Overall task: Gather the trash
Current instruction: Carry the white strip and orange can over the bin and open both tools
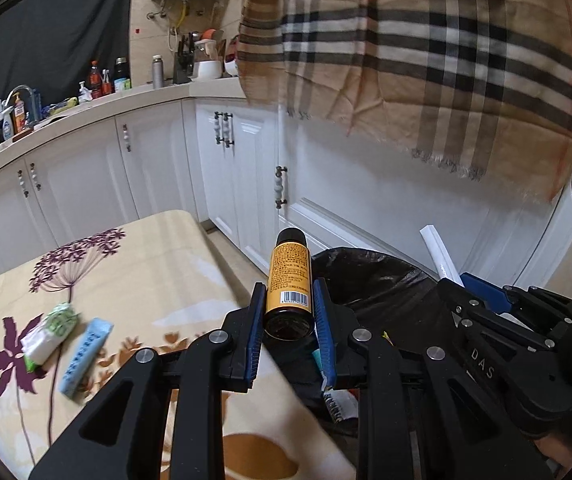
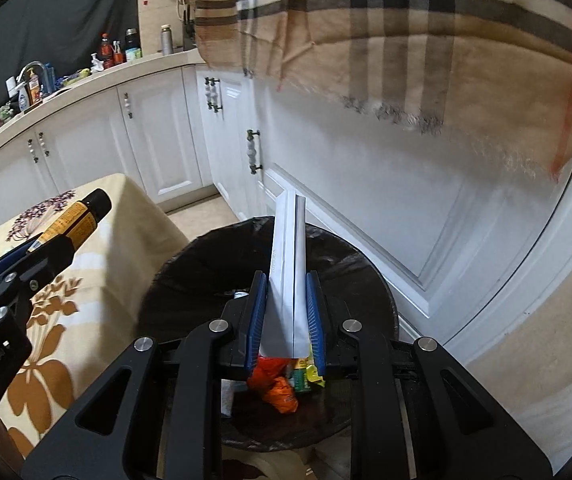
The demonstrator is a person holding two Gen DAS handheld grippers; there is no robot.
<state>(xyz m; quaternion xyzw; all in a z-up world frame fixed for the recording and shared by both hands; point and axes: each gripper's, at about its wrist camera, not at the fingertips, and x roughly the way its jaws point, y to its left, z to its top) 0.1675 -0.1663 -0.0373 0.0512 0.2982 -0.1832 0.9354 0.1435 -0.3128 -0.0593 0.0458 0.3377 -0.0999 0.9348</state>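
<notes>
My left gripper [image 1: 289,300] is shut on a small brown bottle [image 1: 289,276] with an orange label, held over the table's right edge beside the black-lined trash bin [image 1: 370,280]. In the right wrist view the same bottle [image 2: 75,220] sticks out of the left gripper [image 2: 51,240] at the left. My right gripper [image 2: 285,304] is shut on a long white folded carton [image 2: 288,264], held above the open bin [image 2: 181,272]. Orange and green wrappers [image 2: 277,388] lie inside the bin. A green-white packet [image 1: 51,330] and a light blue packet [image 1: 83,354] lie on the flowered tablecloth [image 1: 145,264].
White kitchen cabinets [image 1: 157,152] run behind the table and bin, with a cluttered counter [image 1: 45,112] above them. A checked beige scarf [image 1: 426,60] hangs over the upper right. A strip of tiled floor [image 2: 201,212] shows between table and cabinets.
</notes>
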